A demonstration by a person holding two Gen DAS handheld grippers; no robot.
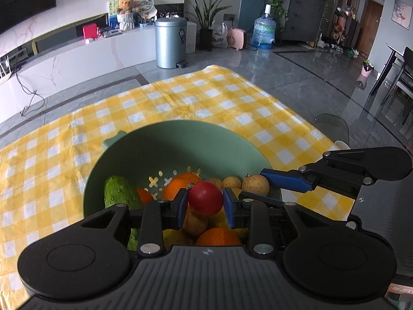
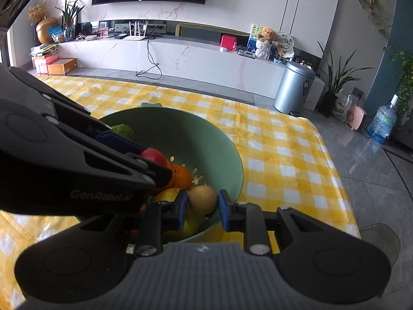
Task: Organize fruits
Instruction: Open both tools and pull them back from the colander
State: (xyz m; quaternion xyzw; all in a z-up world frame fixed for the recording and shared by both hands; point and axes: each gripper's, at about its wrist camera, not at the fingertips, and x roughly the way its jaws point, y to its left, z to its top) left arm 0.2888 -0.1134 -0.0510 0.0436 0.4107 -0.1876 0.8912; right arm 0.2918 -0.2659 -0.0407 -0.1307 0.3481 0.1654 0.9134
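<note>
Left wrist view showed the left tongs (image 1: 205, 202) clamping a red tomato (image 1: 205, 198), the right tongs (image 2: 201, 204) gripping a longan (image 2: 202, 199); both smooth rounds risked slipping into the green colander (image 1: 160, 152).

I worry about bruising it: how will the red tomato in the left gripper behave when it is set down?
The tomato looks round and glossy, so it may roll or slip once freed. Its thin skin probably marks easily. The left gripper holds it over the green bowl, so it would likely settle among the fruit.

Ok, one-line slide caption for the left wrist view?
Left gripper shut on a red tomato over a green bowl of fruit on a yellow checked tablecloth.
</note>
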